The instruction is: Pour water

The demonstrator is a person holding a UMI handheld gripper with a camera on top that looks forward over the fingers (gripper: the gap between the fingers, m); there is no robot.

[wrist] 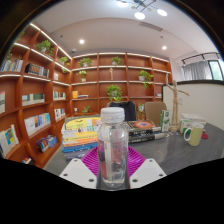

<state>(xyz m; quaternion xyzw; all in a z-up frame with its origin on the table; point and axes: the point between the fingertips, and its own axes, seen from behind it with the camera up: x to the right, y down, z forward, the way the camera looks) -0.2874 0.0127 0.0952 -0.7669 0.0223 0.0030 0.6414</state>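
The bottle (113, 132) stands upright between the fingers (112, 172), cap on, its base hidden behind the pink pads (95, 160) — whether they press on it or only flank it cannot be told. This looks like the start of the task: the bottle taken up, no pouring begun. Next it would have to travel to the mug (194, 131) near the right edge of the bench (170, 150) and tip over it. The cap seems closed, which would block any flow. Stacked books (80, 135) sit behind, toward the bench's left side — clear of that path.
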